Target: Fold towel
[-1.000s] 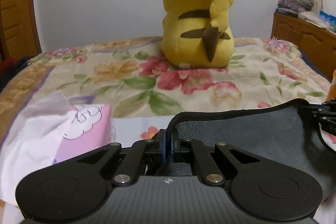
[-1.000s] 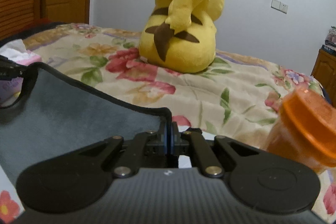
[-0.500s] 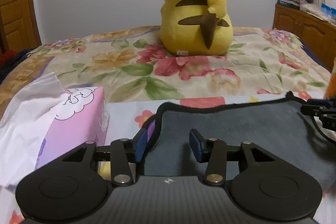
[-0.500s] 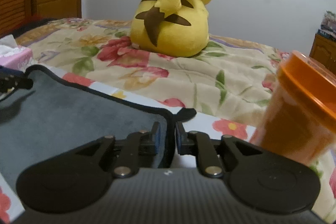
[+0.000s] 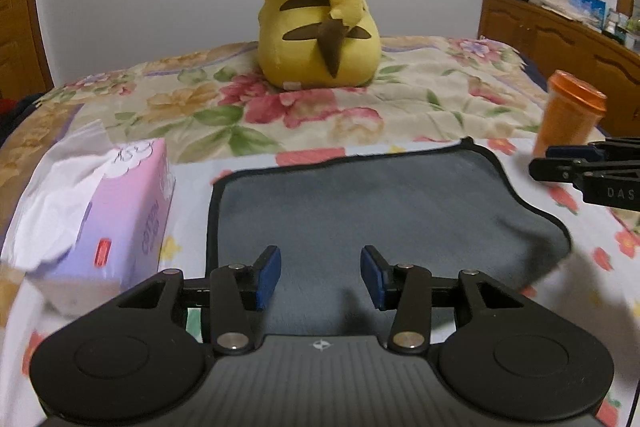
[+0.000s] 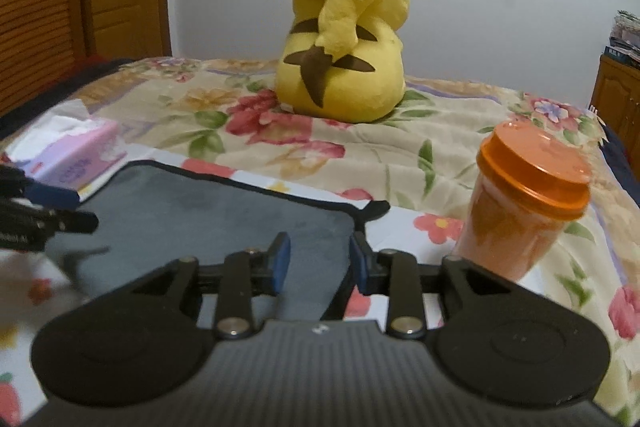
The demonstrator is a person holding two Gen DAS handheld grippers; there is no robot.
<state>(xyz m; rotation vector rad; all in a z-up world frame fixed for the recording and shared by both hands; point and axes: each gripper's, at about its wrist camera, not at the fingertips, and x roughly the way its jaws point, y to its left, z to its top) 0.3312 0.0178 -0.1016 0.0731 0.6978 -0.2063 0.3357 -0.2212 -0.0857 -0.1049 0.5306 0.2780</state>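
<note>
both grippers' jaws spread, holding nothing, over the flat grey towel [image 5: 360, 203].

A bed [image 5: 452, 99] covered by a floral quilt is seen carrying a grey towel [image 5: 384, 211] laid flat near the front, a pink tissue box [image 5: 132, 211] beside its left edge, an orange lidded cup [image 6: 528, 203] beside its right corner, and a yellow plush toy [image 6: 344, 39] further back.

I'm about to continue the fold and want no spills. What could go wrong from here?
The orange jar stands upright just right of the towel, close to the right gripper; a sideways sweep might tip it. The tissue box sits close to the towel's left edge, so the left gripper may snag it.
</note>
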